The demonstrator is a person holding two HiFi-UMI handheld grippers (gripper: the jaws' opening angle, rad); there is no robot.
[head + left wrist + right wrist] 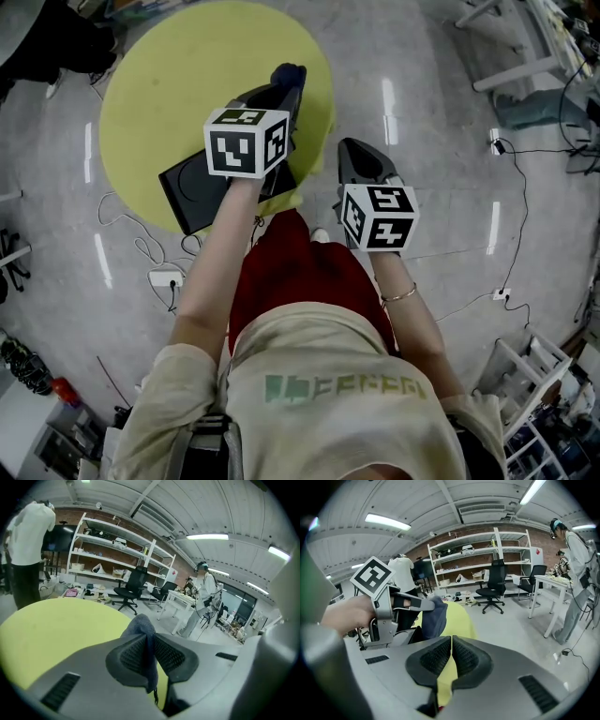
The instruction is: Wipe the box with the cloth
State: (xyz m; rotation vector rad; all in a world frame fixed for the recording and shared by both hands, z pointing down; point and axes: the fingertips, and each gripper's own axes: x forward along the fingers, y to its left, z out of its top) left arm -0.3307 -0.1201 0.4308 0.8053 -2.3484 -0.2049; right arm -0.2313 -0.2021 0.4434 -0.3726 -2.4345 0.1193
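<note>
A flat black box (192, 192) lies at the near edge of a round yellow table (159, 84). My left gripper (286, 89) hovers over the box's far right corner and is shut on a dark blue cloth (289, 73). In the left gripper view the cloth (140, 625) is pinched between the pads and bunches up above them. My right gripper (354, 148) hangs to the right of the table, over the floor, with its jaws shut and empty. The right gripper view shows the left gripper (393, 606) and the cloth (433, 616) at the left, in front of the table (457, 618).
A white power strip (167, 277) and cables lie on the floor left of my legs. Shelving (487, 559), black office chairs (494, 585) and a white desk (553, 585) stand across the room. One person (28, 541) stands beyond the table, another (201, 597) by the desk.
</note>
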